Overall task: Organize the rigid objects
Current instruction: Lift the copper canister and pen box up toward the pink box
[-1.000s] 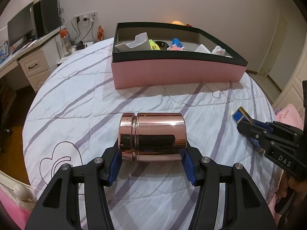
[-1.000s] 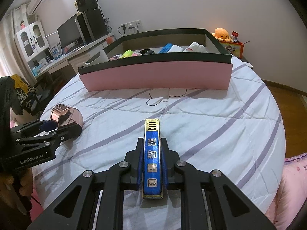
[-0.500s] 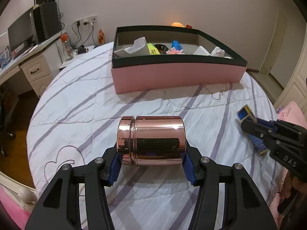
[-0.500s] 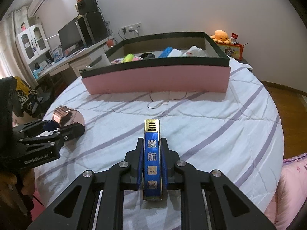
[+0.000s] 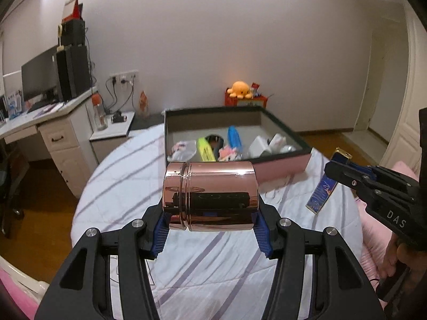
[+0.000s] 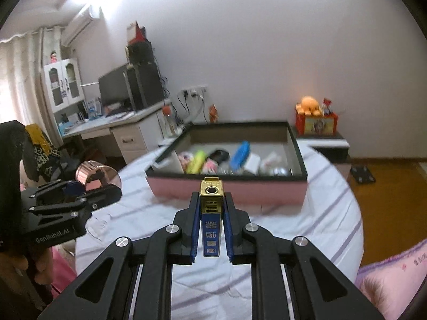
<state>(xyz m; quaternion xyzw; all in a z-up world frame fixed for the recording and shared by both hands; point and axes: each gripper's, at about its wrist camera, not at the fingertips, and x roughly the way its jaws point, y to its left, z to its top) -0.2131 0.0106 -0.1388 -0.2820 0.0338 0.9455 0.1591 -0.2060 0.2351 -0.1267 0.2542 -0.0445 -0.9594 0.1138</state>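
My left gripper (image 5: 210, 213) is shut on a shiny rose-gold metal canister (image 5: 210, 196), held sideways in the air above the bed. My right gripper (image 6: 211, 208) is shut on a slim blue and gold lighter (image 6: 211, 224), also lifted, gold cap pointing forward. The canister also shows at the left of the right wrist view (image 6: 97, 177); the lighter shows at the right of the left wrist view (image 5: 324, 189). Ahead of both stands the pink box with a black rim (image 5: 283, 166), also in the right wrist view (image 6: 229, 189).
The box holds several small items, among them a yellow-green one (image 5: 205, 150) and a blue one (image 5: 233, 140). The round bed has a white striped sheet (image 5: 213, 261). A desk (image 5: 53, 133) with monitor stands left; a nightstand with an orange plush (image 6: 309, 106) stands behind.
Both grippers have risen from the bed with their objects, so the box's inside now shows from above. Their grips have not changed.
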